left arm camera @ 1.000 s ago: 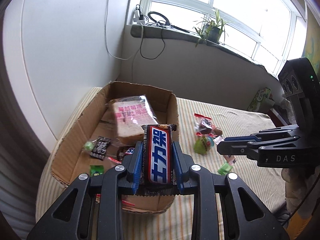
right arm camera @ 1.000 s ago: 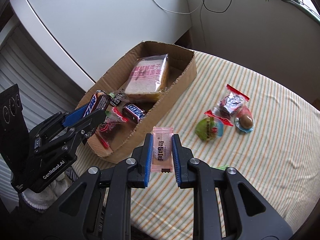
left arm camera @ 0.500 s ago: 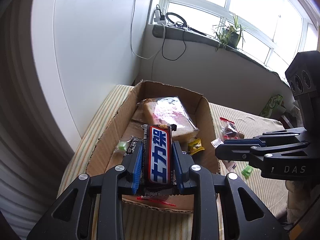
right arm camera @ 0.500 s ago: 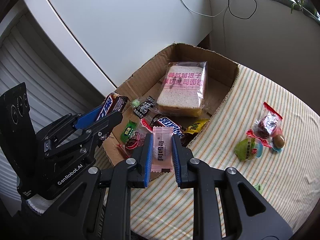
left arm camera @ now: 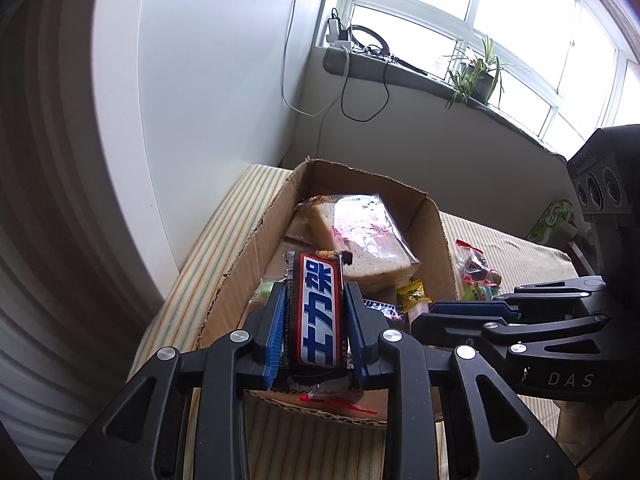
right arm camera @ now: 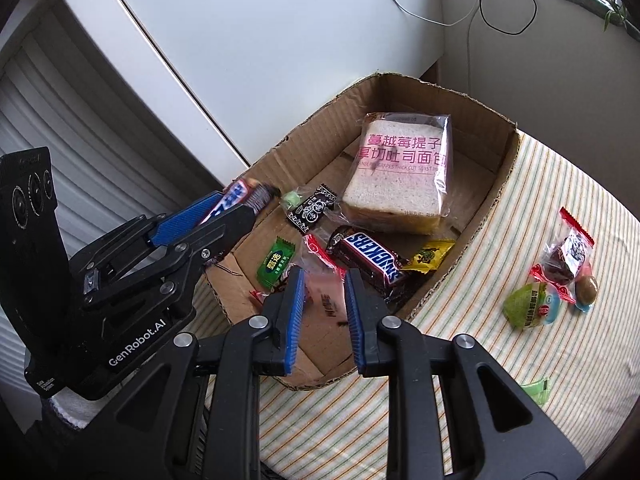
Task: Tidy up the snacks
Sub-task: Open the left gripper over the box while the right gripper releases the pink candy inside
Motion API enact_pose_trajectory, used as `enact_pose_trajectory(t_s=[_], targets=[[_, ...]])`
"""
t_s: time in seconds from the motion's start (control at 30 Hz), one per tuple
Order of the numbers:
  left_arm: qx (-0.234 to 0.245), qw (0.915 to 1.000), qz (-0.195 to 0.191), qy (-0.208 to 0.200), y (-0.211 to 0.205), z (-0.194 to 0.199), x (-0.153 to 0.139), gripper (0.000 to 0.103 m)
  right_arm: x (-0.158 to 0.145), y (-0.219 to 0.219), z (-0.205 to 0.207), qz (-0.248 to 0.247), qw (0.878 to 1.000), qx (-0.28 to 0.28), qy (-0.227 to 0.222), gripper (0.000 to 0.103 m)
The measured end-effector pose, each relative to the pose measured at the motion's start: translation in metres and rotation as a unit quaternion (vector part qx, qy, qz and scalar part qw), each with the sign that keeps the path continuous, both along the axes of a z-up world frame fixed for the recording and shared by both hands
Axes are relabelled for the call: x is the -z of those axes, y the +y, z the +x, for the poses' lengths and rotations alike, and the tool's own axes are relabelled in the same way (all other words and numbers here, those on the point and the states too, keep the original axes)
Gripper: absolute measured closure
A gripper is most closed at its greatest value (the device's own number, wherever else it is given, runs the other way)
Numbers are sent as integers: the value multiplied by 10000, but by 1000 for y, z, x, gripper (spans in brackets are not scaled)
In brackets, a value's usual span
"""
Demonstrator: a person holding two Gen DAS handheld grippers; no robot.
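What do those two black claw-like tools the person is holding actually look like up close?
Both are matte black plastic with two long fingers lined by ribbed blue pads and silver pivot screws. The left gripper carries white "GenRobot.AI" lettering and a flat plate with three round lenses; below it shows what looks like a white knitted cuff. The right gripper reads "DAS" on its side. No cables show.

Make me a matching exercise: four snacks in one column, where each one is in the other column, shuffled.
1. Chinese-lettered chocolate bar
2. bread packet
3. green jelly cup
4. yellow candy

A. on the striped cloth, outside the cardboard box
B. held in the left gripper
C. in the box, at the Snickers bar's end
D. at the box's far end

Pairs: 1-B, 2-D, 3-A, 4-C.
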State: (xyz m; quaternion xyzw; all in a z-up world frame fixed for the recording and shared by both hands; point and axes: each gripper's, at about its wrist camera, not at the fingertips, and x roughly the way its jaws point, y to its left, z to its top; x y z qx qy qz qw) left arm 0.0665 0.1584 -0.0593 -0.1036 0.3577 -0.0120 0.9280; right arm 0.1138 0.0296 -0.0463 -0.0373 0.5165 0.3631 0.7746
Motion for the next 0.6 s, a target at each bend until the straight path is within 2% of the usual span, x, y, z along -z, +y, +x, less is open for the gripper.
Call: enact_pose_trajectory(t_s=[0.07, 0.1, 0.13, 0.4, 0.6], targets=[[-37, 10000, 35, -6, 0, 0, -1, 66, 0, -3, 2, 18, 10000, 38, -4, 69], [-66, 10000, 30, -29, 0, 0, -2, 54, -1, -4, 2, 39, 10000, 82, -18, 65], [-79, 10000, 19, -56, 0, -1, -4, 49, -2, -7, 3, 66, 9999, 121, -29, 59], [-93, 9999, 46, -102, -5, -4, -6, 49, -8, -23, 5, 116, 9997, 215, -64, 57], [-67, 9998, -3, -164, -12, -9, -11, 49, -12, -53, 7, 123, 9992, 359, -136, 57]])
